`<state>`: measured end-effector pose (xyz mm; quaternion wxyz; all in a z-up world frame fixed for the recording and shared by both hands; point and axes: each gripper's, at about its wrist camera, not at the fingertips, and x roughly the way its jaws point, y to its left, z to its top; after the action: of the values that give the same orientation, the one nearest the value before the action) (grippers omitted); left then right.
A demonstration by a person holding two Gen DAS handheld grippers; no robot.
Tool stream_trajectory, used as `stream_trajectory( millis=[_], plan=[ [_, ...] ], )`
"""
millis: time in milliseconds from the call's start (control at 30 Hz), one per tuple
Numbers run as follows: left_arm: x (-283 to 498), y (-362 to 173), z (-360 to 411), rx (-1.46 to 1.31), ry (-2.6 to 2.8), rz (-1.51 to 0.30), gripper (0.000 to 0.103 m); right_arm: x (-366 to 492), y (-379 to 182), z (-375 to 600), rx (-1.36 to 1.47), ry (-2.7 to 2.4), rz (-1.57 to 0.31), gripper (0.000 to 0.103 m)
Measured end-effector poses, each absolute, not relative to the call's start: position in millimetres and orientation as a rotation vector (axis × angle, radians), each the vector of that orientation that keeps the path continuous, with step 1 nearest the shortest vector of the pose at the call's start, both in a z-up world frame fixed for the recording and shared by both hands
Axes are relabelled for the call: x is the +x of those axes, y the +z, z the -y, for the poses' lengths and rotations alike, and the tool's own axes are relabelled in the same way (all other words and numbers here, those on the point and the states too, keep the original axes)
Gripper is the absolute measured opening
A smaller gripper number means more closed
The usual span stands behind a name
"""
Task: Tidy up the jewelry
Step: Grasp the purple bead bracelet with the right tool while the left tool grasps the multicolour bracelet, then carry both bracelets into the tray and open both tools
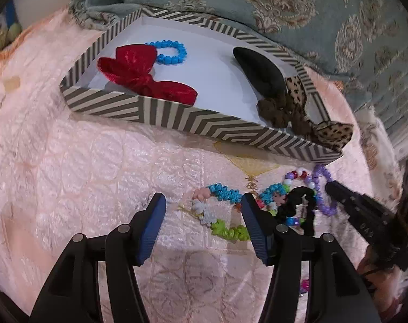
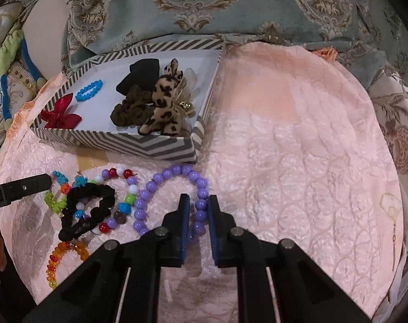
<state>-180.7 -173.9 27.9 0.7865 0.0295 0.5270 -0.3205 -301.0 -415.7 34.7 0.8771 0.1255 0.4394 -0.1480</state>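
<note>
- Right gripper [image 2: 198, 211]: jaws nearly together, closed on the right side of the purple round-bead bracelet [image 2: 150, 188], a few beads between the blue pads; the rest of the loop lies flat on the pink quilted bedspread [image 2: 298, 161].
- Left gripper [image 1: 204, 215]: jaws well apart, nothing between the pads; it hovers over the bedspread with a turquoise, green and white charm bracelet [image 1: 217, 210] beneath and beyond the gap.
- Grey-and-cream chevron cardboard box [image 2: 117, 141]: at 11 o'clock of the right gripper. It holds a red velvet bow [image 1: 147, 76], a blue bead bracelet [image 1: 171, 52], a black fabric piece [image 1: 260, 68], a brown scrunchie [image 2: 131, 110] and a leopard-print bow [image 2: 163, 107].
- Loose pile, at 9 to 10 o'clock of the right gripper: black scrunchie [image 2: 88, 210], multicoloured bead string [image 2: 123, 196], orange-and-red bead bracelet [image 2: 61, 258].
- Risk: round beads may roll out of the narrow pinch when lifted.
- Risk: the purple loop touches the multicoloured string; a lift could drag it along.
- Risk: the two grippers work close together and could collide.
</note>
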Motion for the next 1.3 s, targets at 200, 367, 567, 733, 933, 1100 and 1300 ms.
stream_trajectory(
  millis=[200, 367, 567, 733, 933, 1100, 1300],
  plan=[
    [-181.3, 27.3, 177.7, 0.107, -0.697, -1.107, 0.0, -303.8, 39.4, 411.4, 0.255, -0.268, -0.881, 0.009],
    [-173.6, 52.4, 159.5, 0.039, -0.724, -1.08, 0.0, -315.3, 74.1, 404.3, 0.261, -0.232, -0.798, 0.009],
    [-170.4, 96.5, 143.8, 0.035, -0.731, -0.996, 0.0, -329.9, 121.0, 395.9, 0.242, -0.194, -0.719, 0.009],
    [-164.9, 127.3, 136.6, 0.068, -0.703, -0.922, 0.0, -335.7, 145.6, 392.7, 0.217, -0.196, -0.689, 0.009],
    [-152.2, 145.5, 139.9, 0.111, -0.665, -0.879, 0.0, -330.8, 157.7, 388.1, 0.201, -0.184, -0.681, 0.009],
    [-144.9, 150.5, 153.3, 0.159, -0.653, -0.849, 0.0, -313.2, 160.3, 380.9, 0.18, -0.161, -0.688, 0.009],
    [-129.1, 151.5, 174.9, 0.213, -0.64, -0.813, 0.0, -285.5, 159.4, 375.5, 0.182, -0.131, -0.696, 0.009]
  ],
)
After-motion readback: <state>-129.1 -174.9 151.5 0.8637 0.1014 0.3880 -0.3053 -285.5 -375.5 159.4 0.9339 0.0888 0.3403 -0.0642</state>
